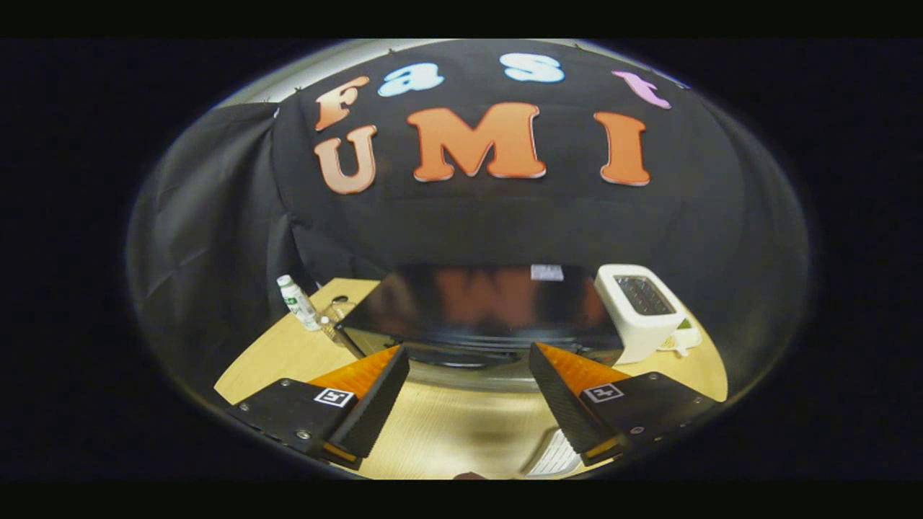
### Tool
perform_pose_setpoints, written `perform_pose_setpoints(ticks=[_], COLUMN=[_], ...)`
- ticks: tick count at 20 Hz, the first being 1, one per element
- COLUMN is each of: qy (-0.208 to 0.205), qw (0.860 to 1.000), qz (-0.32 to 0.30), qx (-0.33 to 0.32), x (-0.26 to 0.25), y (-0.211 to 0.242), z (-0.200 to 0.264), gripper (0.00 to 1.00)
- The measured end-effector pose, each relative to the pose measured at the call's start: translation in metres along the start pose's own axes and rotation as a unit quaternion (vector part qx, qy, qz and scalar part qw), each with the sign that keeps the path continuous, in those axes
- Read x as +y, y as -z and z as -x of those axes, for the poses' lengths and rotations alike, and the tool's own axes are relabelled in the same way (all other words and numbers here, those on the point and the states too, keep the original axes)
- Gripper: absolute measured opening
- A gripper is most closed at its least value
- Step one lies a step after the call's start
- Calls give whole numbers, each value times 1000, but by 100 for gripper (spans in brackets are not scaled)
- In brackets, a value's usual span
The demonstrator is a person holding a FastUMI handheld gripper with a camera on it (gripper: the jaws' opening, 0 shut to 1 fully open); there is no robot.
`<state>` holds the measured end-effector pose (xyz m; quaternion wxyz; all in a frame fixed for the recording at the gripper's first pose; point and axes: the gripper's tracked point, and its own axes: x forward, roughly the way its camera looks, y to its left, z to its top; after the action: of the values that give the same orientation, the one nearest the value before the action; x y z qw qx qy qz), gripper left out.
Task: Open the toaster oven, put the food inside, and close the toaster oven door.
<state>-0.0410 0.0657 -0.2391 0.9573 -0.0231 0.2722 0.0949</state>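
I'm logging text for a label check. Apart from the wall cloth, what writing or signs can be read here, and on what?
No words can be read.
Bottle: green print, too small to read.
Toaster oven top: pale sticker, blurred.
Fingers: a square black-and-white marker behind each, a pattern, not text. They stand open, empty, just short of the oven.

A pale wooden bench (447,432) carries everything here. A black toaster oven (476,306) stands on it at the middle, with a glossy top and its front facing forward. Just to the right of the oven sits a white toaster (642,313), tilted a little, with a small pale object touching its far side that is too small to tell. To the left of the oven stands a white bottle (298,301) with a green label, leaning, and a clear glass (333,317) just beside it
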Motion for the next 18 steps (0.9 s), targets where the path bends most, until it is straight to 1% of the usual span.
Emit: perform_pose_setpoints(ticks=[4,8,11,15,16,18], qy=[3,7,10,25,33,30], qw=[995,984,974,963,964,963], qz=[11,-2,-9,4,4,2], qx=[-97,-178,-225,-270,-264,-267], x=[-9,-17,-22,-27,-29,-27], y=[-72,-135,-171,-209,-211,-216], z=[37,73,96,120,122,125], gripper=[99,99,99,99,99,99])
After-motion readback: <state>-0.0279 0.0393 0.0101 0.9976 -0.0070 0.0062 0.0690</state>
